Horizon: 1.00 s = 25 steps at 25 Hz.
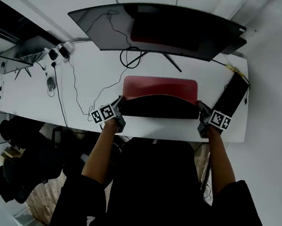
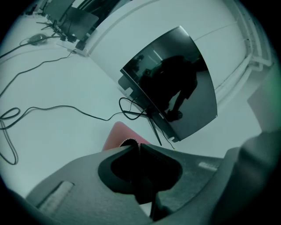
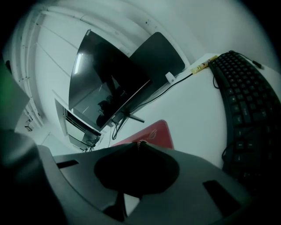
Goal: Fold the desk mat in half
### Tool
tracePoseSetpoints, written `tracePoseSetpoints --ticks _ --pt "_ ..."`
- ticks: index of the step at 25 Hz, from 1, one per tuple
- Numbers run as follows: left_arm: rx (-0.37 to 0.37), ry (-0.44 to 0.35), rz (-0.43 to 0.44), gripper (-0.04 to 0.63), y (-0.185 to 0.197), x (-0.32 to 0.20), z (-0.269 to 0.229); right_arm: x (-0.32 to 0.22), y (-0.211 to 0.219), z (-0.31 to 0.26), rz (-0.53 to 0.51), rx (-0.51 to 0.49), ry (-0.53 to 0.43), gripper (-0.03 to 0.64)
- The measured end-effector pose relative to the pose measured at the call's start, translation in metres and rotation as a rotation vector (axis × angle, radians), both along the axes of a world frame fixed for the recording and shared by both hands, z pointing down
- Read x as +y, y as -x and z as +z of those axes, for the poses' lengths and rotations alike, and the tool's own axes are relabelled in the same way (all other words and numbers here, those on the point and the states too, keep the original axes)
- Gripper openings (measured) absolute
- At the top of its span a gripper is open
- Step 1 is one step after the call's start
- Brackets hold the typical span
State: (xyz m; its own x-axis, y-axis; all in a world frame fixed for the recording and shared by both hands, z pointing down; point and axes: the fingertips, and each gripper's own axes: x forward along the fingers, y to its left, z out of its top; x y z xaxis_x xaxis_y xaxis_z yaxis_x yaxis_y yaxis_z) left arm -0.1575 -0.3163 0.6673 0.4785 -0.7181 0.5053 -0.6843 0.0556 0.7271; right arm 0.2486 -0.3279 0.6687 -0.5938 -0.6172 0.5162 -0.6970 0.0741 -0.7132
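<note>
The mat [image 1: 161, 87], red on top and black underneath, lies on the white tabletop [image 1: 92, 77] before the monitor [image 1: 159, 31]. Its near half is lifted and curls toward the far side, black underside showing. The left gripper [image 1: 119, 101] is clamped narrow on the near left corner and the right gripper [image 1: 200, 107] on the near right corner. The keyboard [image 1: 231, 97] lies just right of the mat.
</note>
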Motion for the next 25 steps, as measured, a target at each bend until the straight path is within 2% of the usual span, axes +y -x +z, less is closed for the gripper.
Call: tracePoseSetpoints --ticks 3,6,8,12,18,22,25 --pt "-0.018 0.012 0.014 0.037 -0.001 -0.016 0.005 -0.015 -0.001 0.008 0.029 0.012 0.022 0.023" --pt "-0.098 0.000 0.076 0.040 -0.003 -0.036 0.013 -0.035 -0.001 0.018 0.044 0.021 0.039 0.023" --pt "-0.126 0.007 0.096 0.041 -0.003 -0.046 0.018 -0.044 0.001 0.026 0.034 0.046 0.051 0.023" --pt "-0.125 0.025 0.093 0.041 -0.006 -0.071 0.022 -0.064 -0.002 0.039 0.020 0.097 0.085 0.026" --pt "-0.188 0.109 0.095 0.041 -0.007 -0.090 0.043 -0.077 0.000 0.060 -0.003 0.157 0.133 0.034" --pt "-0.264 0.110 0.113 0.043 -0.007 -0.097 0.050 -0.085 0.001 0.067 0.005 0.149 0.148 0.040" --pt "-0.280 0.115 0.105 0.044 -0.009 -0.099 0.055 -0.088 -0.001 0.070 0.015 0.132 0.167 0.041"
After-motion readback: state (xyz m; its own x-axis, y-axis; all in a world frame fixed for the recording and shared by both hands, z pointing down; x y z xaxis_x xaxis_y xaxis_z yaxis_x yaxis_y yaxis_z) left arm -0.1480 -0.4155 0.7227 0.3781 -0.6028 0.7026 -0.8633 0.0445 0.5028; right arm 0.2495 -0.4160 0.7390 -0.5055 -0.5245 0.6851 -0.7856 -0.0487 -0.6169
